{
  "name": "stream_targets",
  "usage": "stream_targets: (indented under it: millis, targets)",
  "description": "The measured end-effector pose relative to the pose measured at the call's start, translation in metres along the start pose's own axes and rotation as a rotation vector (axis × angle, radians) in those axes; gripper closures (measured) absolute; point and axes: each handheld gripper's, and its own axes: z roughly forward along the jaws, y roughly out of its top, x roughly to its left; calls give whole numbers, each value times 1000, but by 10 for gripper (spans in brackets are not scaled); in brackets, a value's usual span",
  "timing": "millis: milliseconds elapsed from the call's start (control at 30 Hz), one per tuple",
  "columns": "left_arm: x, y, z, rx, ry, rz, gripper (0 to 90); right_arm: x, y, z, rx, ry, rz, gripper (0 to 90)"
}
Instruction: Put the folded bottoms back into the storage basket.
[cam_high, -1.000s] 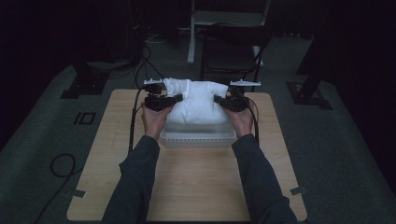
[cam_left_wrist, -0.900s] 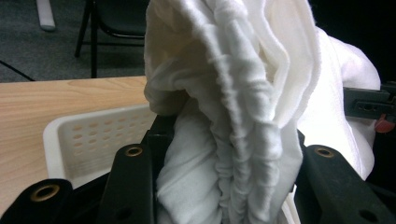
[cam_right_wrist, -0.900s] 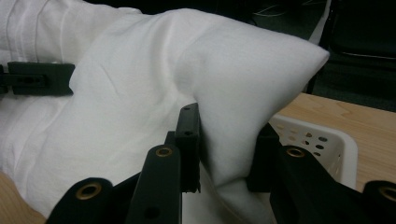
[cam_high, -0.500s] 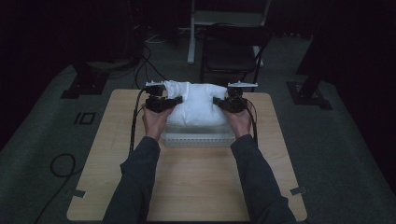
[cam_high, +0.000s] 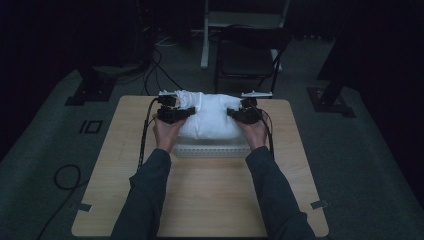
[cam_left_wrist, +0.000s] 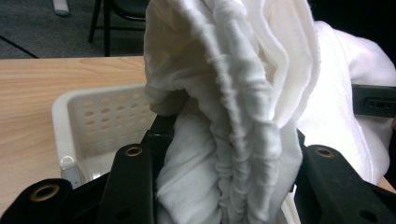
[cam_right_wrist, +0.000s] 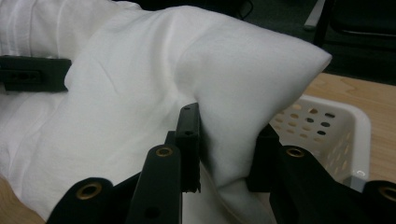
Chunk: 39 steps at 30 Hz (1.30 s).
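A white pillow in its white case (cam_high: 209, 116) is held above a white perforated basket (cam_high: 210, 150) on the wooden table. My left gripper (cam_high: 176, 113) is shut on the bunched open end of the pillowcase (cam_left_wrist: 224, 130), at the pillow's left side. My right gripper (cam_high: 239, 114) is shut on the pillow's right corner (cam_right_wrist: 233, 140). In the left gripper view the basket (cam_left_wrist: 98, 116) sits below and behind the gathered cloth. In the right gripper view the basket's rim (cam_right_wrist: 355, 126) lies under the pillow corner, and the other gripper (cam_right_wrist: 32, 74) shows at the far side.
The table (cam_high: 200, 200) has bare wood toward the person's side. A dark chair (cam_high: 250, 55) stands beyond the far edge, with cables (cam_high: 160, 75) and stand bases (cam_high: 90, 92) on the floor around it.
Both grippers and the pillow have shifted slightly toward the far edge of the table. The holds on the cloth are unchanged.
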Motion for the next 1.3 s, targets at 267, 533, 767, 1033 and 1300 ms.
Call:
stream_targets:
  millis: [267, 533, 767, 1033, 1300]
  targets:
    - [2, -8, 6, 24, 14, 0, 548, -3, -8, 7, 24, 1, 10, 721]
    - [-2, -12, 13, 49, 50, 31, 547, -6, -15, 12, 39, -3, 20, 721]
    - [-8, -16, 23, 77, 96, 65, 541, -10, -22, 19, 66, -24, 31, 721]
    - [-11, -21, 33, 111, 126, 83, 531, -13, -27, 21, 86, -46, 29, 721]
    - [-13, -26, 41, 144, 151, 98, 531, -14, -33, 24, 109, -65, 25, 721]
